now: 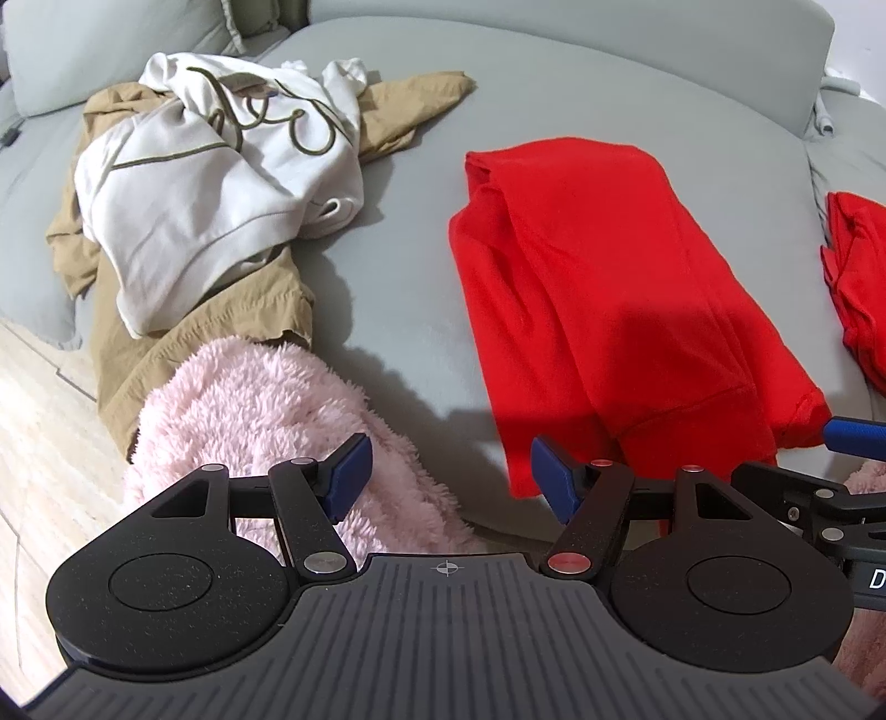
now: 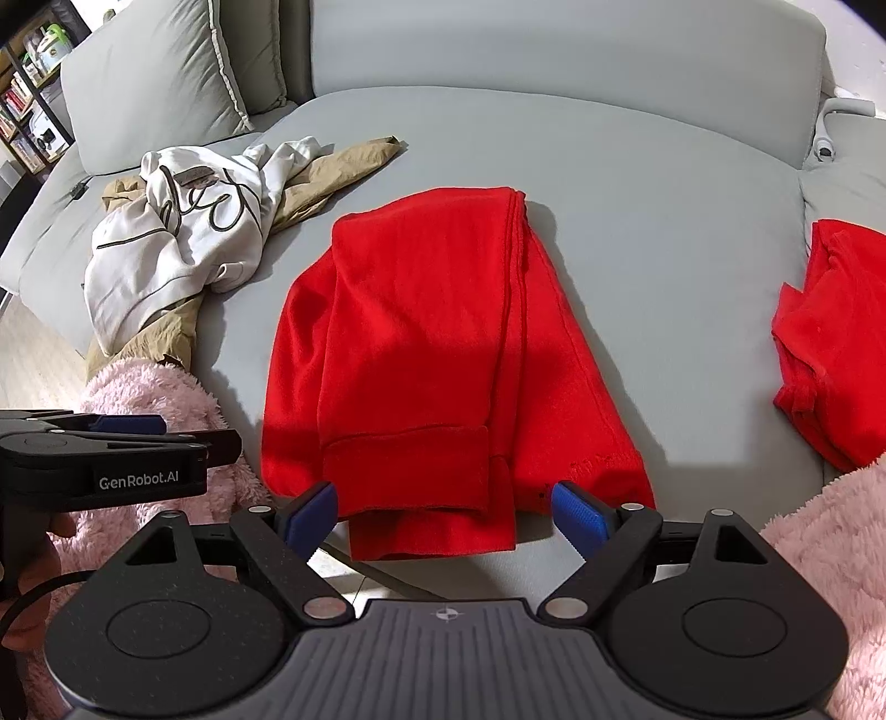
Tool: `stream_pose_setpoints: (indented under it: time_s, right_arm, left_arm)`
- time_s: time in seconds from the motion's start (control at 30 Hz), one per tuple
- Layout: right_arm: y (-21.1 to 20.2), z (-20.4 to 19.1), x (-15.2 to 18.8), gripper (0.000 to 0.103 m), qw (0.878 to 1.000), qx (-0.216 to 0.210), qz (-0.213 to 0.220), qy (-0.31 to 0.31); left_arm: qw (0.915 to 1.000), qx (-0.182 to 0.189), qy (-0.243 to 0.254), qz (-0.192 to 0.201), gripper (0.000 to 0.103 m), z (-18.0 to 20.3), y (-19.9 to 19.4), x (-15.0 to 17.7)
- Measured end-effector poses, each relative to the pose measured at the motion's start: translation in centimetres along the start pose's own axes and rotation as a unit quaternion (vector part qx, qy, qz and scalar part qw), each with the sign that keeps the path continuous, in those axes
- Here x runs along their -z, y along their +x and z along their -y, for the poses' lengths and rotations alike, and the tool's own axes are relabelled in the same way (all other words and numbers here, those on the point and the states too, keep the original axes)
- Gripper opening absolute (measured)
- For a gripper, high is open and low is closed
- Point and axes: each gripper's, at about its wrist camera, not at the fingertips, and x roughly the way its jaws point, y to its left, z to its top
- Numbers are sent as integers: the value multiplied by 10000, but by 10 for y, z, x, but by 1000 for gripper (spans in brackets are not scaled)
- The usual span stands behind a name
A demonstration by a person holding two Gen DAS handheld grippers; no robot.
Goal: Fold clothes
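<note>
A red garment (image 1: 609, 288) lies partly folded lengthwise on the grey sofa seat (image 1: 398, 221); it also shows in the right wrist view (image 2: 421, 354), with a cuff at its near end. My left gripper (image 1: 451, 476) is open and empty, just short of the garment's near left corner. My right gripper (image 2: 443, 515) is open and empty, its jaws standing either side of the garment's near edge. The left gripper also shows at the left of the right wrist view (image 2: 127, 426).
A pile of a white hoodie (image 1: 221, 183) over tan trousers (image 1: 221, 327) lies at the left. A second red garment (image 2: 836, 332) lies at the right. A pink fleece sleeve (image 1: 266, 415) covers my arms. The sofa backrest (image 2: 554, 50) stands behind.
</note>
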Motion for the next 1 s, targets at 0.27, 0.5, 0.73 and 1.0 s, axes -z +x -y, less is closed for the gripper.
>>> stream_pose_setpoints:
  time_s: [0.27,0.5,0.73,1.0]
  right_arm:
    - [2,-3,0,85,10000,43,-30,-76]
    - [4,-4,0,85,9999,64,-67,-101]
    - [9,-6,-4,85,9995,67,-108,-296]
    - [-1,28,-37,86,9983,104,386,-417]
  left_arm:
    - [10000,50,-35,-23,69,-2,2,0]
    - [9999,94,-78,-61,69,-5,4,0]
    - [9998,139,-121,-98,69,-8,7,0]
    - [9989,164,-384,215,73,-22,4,-32]
